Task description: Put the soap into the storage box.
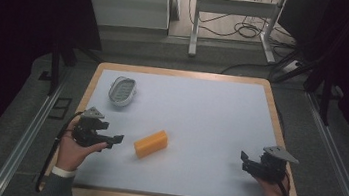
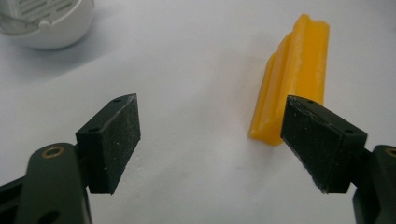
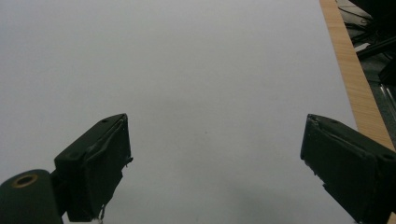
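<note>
The yellow block lies mid-bench, lower middle of the frame. We hold our left hand-held gripper wide open and empty beside it, ready to grab.

White table, orange block, maybe soap dish
</note>
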A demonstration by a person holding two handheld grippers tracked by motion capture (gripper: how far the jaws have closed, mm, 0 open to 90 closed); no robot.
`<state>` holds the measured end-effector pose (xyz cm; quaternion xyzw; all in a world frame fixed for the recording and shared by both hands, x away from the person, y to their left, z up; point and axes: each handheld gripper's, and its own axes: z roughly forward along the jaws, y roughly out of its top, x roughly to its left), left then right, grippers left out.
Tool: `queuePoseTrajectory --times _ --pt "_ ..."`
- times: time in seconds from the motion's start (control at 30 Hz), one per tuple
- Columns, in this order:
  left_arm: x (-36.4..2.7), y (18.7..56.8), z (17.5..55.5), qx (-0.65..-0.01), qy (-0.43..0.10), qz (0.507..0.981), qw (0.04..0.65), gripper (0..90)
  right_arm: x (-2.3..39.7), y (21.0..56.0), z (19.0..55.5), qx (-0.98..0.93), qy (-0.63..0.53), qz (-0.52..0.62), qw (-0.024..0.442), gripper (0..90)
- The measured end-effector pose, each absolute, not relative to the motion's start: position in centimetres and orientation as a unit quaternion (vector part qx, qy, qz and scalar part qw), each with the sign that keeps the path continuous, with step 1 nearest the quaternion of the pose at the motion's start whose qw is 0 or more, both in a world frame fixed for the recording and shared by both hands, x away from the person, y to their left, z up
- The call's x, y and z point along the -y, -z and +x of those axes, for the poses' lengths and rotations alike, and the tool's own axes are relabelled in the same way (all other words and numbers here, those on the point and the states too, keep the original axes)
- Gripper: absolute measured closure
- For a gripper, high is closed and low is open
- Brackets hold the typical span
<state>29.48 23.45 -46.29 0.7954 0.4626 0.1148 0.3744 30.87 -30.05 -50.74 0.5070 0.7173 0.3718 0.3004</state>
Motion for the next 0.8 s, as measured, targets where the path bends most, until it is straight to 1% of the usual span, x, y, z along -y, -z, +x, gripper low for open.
queuePoseTrajectory --times 0.23,0.8 --pt "-22.1 45.2 30.0 -0.443 -0.118 0.81 0.366 20.1 30.4 50.7 30.7 -0.708 -0.369 0.518 0.307 8.7" --pt "-19.0 44.8 30.2 -0.405 -0.11 0.84 0.344 20.0 30.7 50.8 30.8 -0.703 -0.369 0.529 0.302 8.7"
